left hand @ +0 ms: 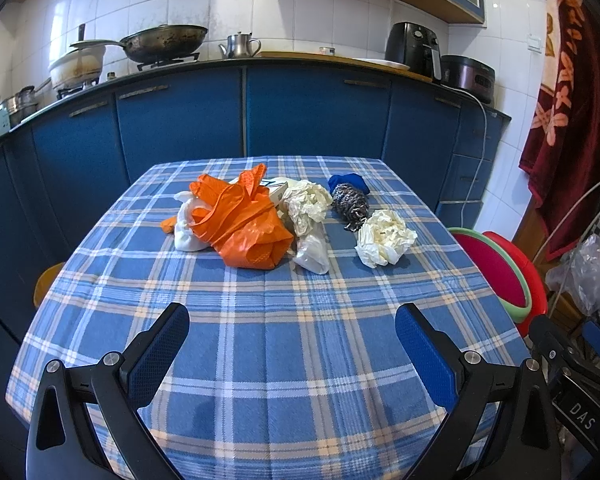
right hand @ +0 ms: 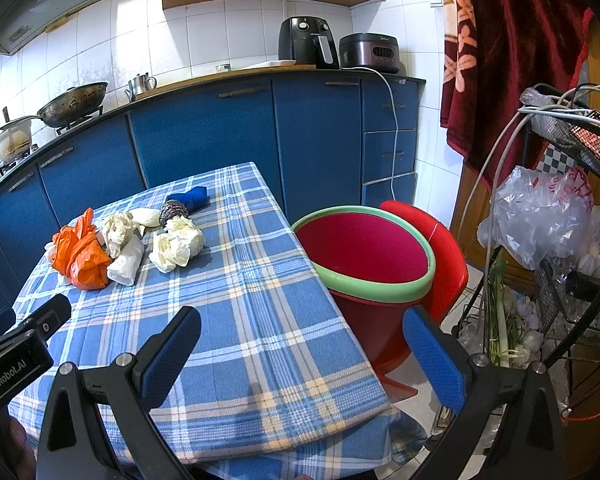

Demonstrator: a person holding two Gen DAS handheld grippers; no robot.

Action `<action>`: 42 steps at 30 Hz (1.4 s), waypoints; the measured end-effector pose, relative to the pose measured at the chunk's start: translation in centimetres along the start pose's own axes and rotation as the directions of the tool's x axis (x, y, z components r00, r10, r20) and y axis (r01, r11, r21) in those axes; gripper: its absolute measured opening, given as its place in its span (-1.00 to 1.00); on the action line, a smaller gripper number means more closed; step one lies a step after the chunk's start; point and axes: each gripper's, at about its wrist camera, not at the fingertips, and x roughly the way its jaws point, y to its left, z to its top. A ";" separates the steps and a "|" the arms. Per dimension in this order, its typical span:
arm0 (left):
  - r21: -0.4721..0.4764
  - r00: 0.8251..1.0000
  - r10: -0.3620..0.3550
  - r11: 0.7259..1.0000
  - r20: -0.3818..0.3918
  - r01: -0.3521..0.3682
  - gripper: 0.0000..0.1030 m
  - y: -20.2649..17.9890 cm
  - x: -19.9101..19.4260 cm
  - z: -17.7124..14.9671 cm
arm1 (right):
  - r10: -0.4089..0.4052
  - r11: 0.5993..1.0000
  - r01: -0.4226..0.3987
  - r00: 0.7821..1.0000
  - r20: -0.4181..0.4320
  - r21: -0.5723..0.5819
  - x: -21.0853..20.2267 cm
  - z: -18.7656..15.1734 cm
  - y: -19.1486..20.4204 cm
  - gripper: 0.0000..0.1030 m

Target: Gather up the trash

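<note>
Nothing is picked up yet, so this looks like the approach before the first grasp. The left gripper (left hand: 292, 344) and the right gripper (right hand: 302, 346) both hover with fingers spread wide and empty over the plaid counter (left hand: 284, 392). The trash sits in the middle of the left view: an orange bag (left hand: 240, 224), crumpled paper (left hand: 385, 237) and a clear wrapper (left hand: 313, 250). The red bin (right hand: 364, 252) stands at centre right of the right view, just beside the counter edge. Next, one gripper probably needs to reach forward and close on the nearest paper

Wok (left hand: 165, 43), kettle (left hand: 240, 45) and air fryer (left hand: 414, 46) line the counter (left hand: 300, 63).
</note>
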 end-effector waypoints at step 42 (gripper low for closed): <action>-0.148 0.984 0.129 0.978 -0.125 -0.147 0.99 11.9 7.9 5.4 | 0.180 0.975 -0.195 0.973 -0.142 -0.101 10.3 6.7 6.7 1.00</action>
